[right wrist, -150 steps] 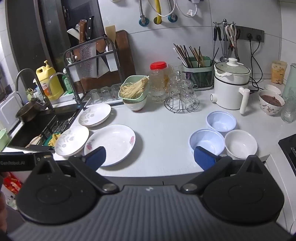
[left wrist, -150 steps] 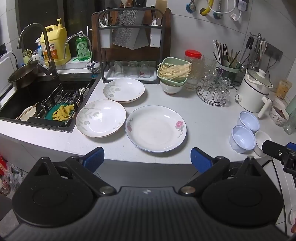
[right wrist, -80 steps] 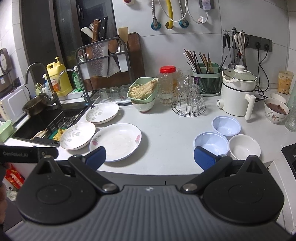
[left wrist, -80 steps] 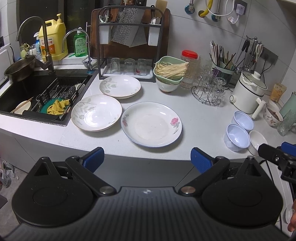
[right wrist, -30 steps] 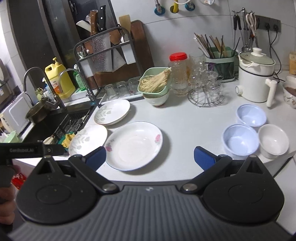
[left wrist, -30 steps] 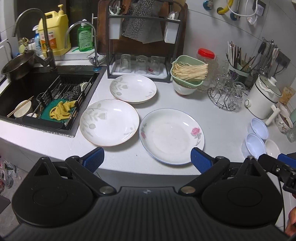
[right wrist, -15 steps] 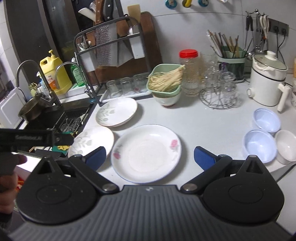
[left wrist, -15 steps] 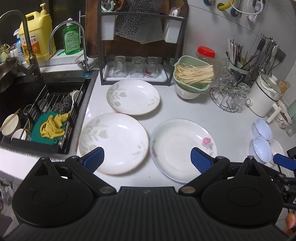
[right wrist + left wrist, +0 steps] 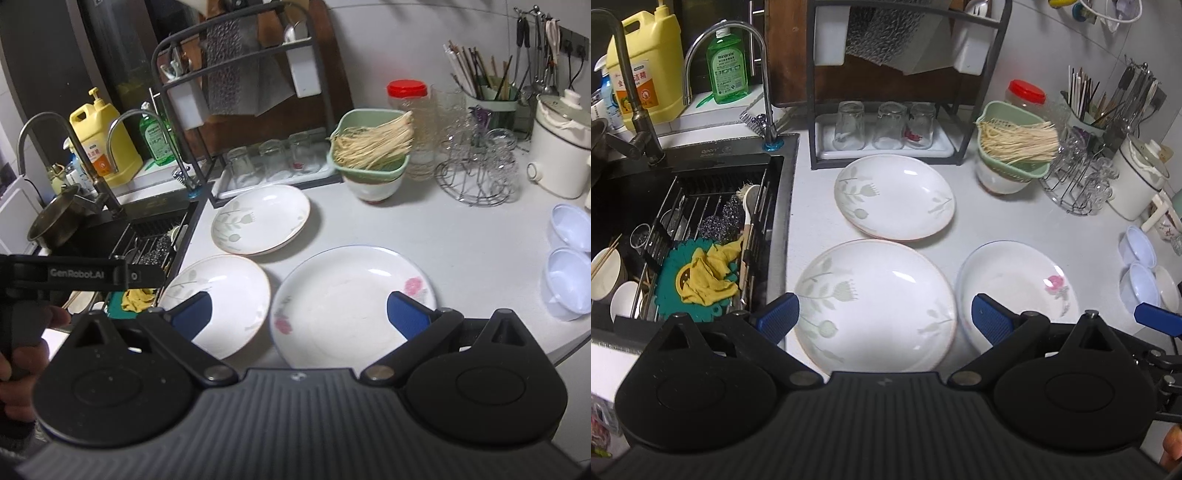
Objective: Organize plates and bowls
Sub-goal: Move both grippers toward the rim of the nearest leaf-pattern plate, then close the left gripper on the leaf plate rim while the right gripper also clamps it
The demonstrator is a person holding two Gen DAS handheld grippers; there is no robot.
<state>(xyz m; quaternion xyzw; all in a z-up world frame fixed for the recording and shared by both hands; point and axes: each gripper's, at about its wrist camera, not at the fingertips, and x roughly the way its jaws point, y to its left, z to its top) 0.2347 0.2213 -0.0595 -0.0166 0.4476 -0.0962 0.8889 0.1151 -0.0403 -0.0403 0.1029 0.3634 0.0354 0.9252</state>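
Showing both wide grippers empty; only left view (image 9: 882, 317) reveals sink dishes (image 9: 607, 275).

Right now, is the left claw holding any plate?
No. The left claw is open and empty above the near leaf-pattern plate, which lies flat on the counter.

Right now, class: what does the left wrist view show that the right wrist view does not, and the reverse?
Only the left wrist view shows the teal mat fully and the white bowl beside the blue ones. Only the right wrist view shows the steel pot and a hand holding the left gripper. Both show the rose plate, two leaf plates and the noodle basket.
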